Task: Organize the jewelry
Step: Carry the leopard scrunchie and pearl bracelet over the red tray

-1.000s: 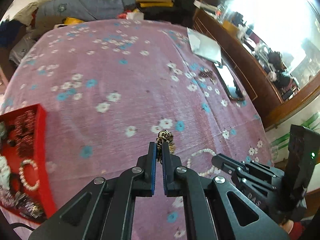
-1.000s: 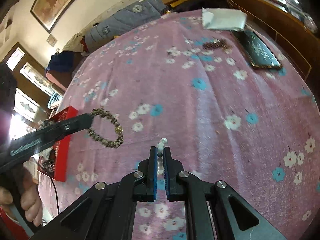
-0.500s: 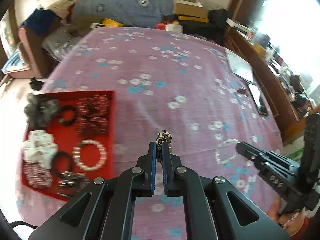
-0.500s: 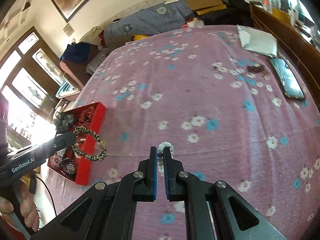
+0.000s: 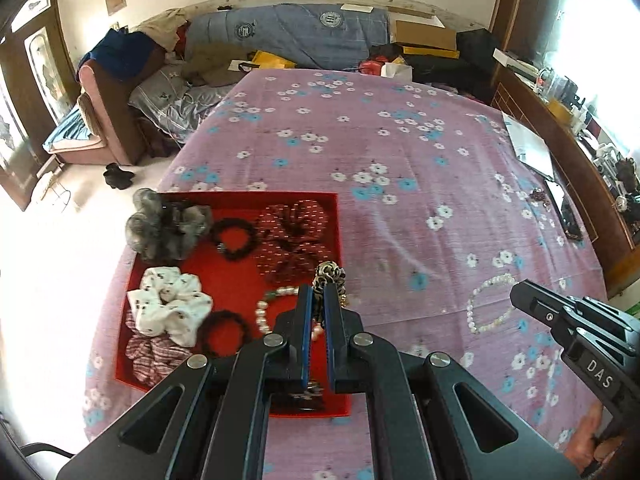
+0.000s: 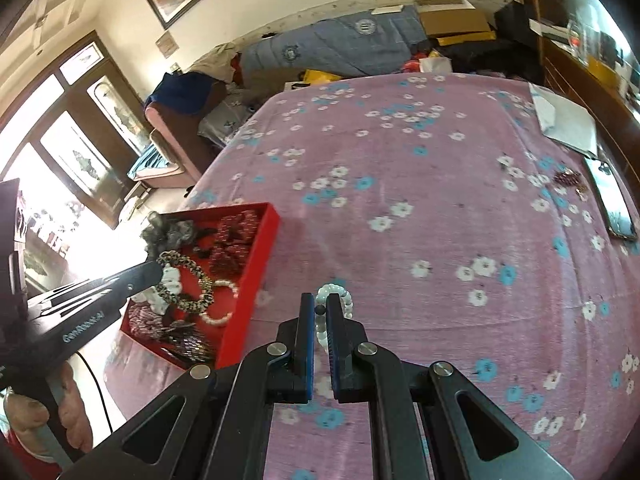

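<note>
My left gripper (image 5: pixel 316 300) is shut on a brown-and-cream beaded bracelet (image 5: pixel 329 276) and hangs over the right part of the red tray (image 5: pixel 240 196). The right wrist view shows that bracelet (image 6: pixel 188 284) dangling from the left gripper (image 6: pixel 154 274) above the red tray (image 6: pixel 256 264). My right gripper (image 6: pixel 319 308) is shut on a pale bead bracelet (image 6: pixel 334 294) over the pink flowered bedspread (image 6: pixel 420 200), right of the tray. In the left wrist view the pale bracelet (image 5: pixel 486 306) hangs from the right gripper (image 5: pixel 520 294).
The tray holds several scrunchies (image 5: pixel 172 308), black hair ties and a pearl bracelet (image 5: pixel 276 300). A phone (image 6: pixel 612 200), a dark beaded piece (image 6: pixel 568 178) and white paper (image 6: pixel 568 120) lie at the bed's right side. A sofa (image 5: pixel 108 120) stands left of the bed.
Both grippers have swung left across the bedspread with their bracelets. The red tray has come from the left edge of view to beneath the left gripper.
</note>
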